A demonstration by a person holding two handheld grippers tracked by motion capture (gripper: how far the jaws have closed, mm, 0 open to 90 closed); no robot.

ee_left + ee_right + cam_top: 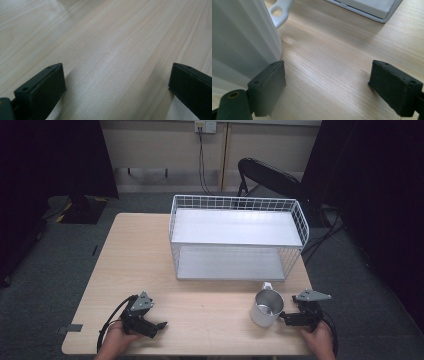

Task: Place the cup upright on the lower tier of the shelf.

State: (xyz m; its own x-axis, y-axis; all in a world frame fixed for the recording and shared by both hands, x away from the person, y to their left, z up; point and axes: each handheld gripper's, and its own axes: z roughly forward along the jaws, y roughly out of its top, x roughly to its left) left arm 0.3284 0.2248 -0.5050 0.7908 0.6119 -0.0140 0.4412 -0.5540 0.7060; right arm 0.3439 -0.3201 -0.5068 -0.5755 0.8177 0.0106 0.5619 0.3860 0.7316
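- The right gripper [284, 316] has its fingers [268, 85] wide apart and holds nothing; in the right gripper view one finger sits just beside the wall of the metal mug [242, 42], though I cannot tell whether it touches.
- The left gripper [159, 325] also has its fingers [42, 90] spread wide, with bare wood between them.
- The metal mug [266, 307] is a plain, shiny silver cup standing upright near the right front of the counter [200, 305]; its handle [267, 285] points away from the person toward the rack, and its inside looks empty.
- The white wire rack [238, 238] stands behind the mug at the middle back of the counter, with two flat shelves; both look bare.
- The person's hands [319, 340] come in from the front edge, well apart, one at each side of the counter.
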